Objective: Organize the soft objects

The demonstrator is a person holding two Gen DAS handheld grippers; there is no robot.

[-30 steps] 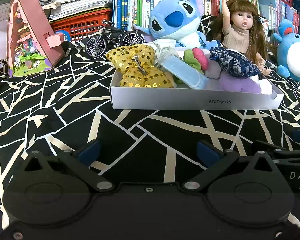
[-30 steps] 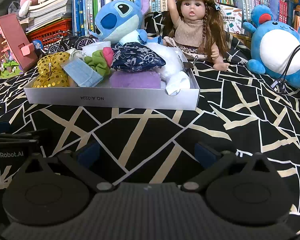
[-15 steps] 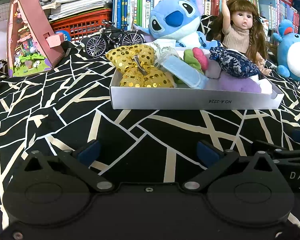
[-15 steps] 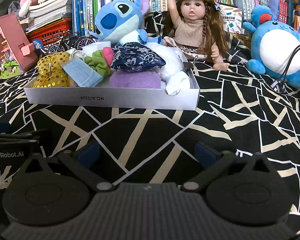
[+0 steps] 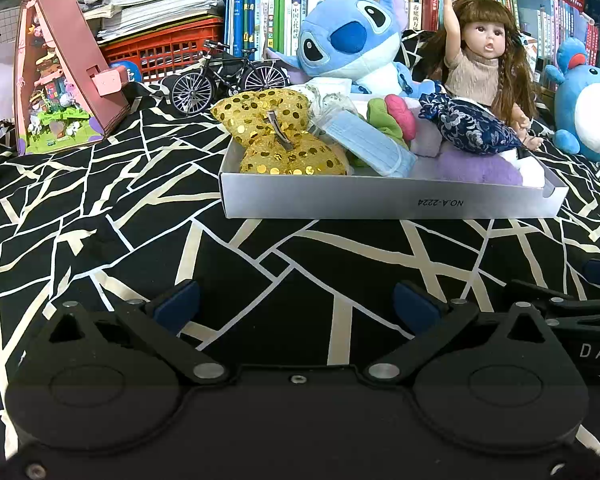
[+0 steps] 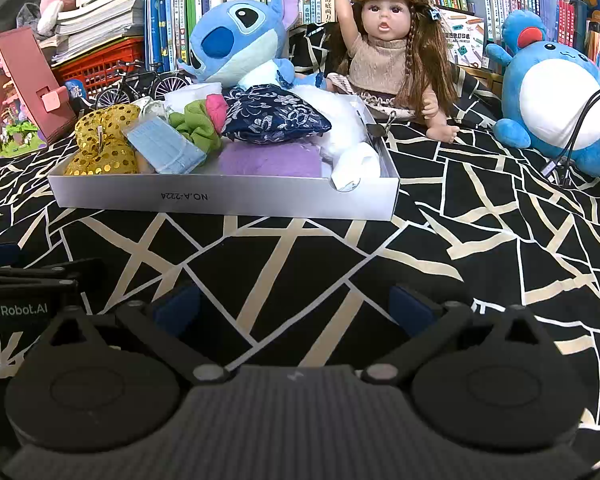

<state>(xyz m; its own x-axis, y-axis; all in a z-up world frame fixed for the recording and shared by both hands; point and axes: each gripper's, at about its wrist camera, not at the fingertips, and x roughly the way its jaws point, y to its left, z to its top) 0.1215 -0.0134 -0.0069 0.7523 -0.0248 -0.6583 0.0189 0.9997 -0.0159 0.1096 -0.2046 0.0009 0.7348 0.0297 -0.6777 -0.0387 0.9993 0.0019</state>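
So both grippers sit low on the black-and-white cloth (image 5: 100, 200), side by side, pointing at the box (image 5: 380, 202). The left gripper (image 5: 296, 306) has its blue pads spread wide with nothing between them, and the right gripper (image 6: 294, 306) is the same: wide apart, empty.

The box is a shallow white tray straight ahead of both, well apart from the fingertips, with a stretch of bare cloth between. It's packed: gold sequin bow (image 5: 278, 136) at the box's left end, blue mask (image 5: 370, 146) next to it, green scrunchie (image 6: 196, 126), a navy floral pouch (image 6: 272, 116) lying on purple fabric (image 6: 270, 160), and something white (image 6: 352, 148) spilling over the box's right front corner.

Behind the box it's crowded: Stitch plush (image 5: 352, 44), doll (image 6: 392, 52), toy bike (image 5: 226, 78). Right of the box the cloth is open up to the round blue plush (image 6: 556, 92) and its cables (image 6: 572, 128).
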